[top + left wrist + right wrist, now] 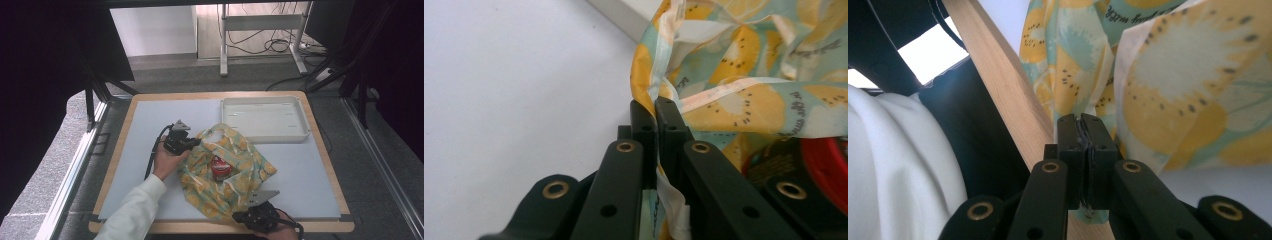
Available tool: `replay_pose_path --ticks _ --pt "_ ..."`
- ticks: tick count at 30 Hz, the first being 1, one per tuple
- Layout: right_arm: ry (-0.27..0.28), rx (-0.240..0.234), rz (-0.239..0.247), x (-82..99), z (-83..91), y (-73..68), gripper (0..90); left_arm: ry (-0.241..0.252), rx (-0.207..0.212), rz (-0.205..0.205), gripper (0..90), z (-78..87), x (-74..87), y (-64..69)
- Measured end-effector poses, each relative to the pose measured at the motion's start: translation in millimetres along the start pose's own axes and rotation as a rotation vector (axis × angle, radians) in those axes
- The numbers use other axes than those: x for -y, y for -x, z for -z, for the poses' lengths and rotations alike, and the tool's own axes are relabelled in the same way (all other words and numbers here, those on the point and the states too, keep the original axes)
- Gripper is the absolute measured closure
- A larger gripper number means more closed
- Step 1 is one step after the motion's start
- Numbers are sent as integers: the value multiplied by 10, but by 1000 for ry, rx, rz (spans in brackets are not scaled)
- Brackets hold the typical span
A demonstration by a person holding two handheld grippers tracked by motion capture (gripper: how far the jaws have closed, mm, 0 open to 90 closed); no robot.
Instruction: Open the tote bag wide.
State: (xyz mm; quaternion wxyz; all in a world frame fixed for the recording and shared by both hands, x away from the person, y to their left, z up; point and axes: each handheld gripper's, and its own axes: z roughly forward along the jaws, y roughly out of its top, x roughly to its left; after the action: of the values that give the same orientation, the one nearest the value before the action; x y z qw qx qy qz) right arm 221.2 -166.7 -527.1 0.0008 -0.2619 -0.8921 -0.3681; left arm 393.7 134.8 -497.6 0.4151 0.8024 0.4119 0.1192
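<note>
A yellow and teal fruit-print bag (227, 170) lies spread on the table's middle, its mouth held apart. Inside it sits a red can (220, 168), also seen as a red can (824, 165) at the right edge of the left gripper view. My left gripper (196, 142) is shut on the bag's left rim; the bag (724, 85) edge runs between the closed jaws. My right gripper (248, 207) sits at the table's near edge, shut on the bag's lower rim, with the bag (1168, 85) cloth pinched between its jaws.
An empty white tray (264, 119) stands at the back right of the grey table mat (150, 130). The wooden table edge (1008, 95) runs just beside my right gripper. A white sleeve (132, 212) reaches in from the bottom left.
</note>
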Motion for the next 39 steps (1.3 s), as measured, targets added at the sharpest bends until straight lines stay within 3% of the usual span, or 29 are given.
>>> replay_pose_path --ticks 7,19,23,25,32,39 --pt "-11 -15 -9 25 -10 -4 872 -5 6 34 894 -102 30 -57" --pt "-6 -14 -3 24 -15 4 864 -38 35 33 879 -185 68 -30" --pt "3 -9 3 18 -4 9 814 -32 41 27 852 -186 72 -12" --pt "18 2 6 7 23 9 757 -13 40 12 790 -158 70 6" --pt "92 38 24 -43 139 -14 544 38 50 -3 420 43 44 47" --pt "182 101 -11 -69 301 -22 381 79 72 -6 261 293 33 61"
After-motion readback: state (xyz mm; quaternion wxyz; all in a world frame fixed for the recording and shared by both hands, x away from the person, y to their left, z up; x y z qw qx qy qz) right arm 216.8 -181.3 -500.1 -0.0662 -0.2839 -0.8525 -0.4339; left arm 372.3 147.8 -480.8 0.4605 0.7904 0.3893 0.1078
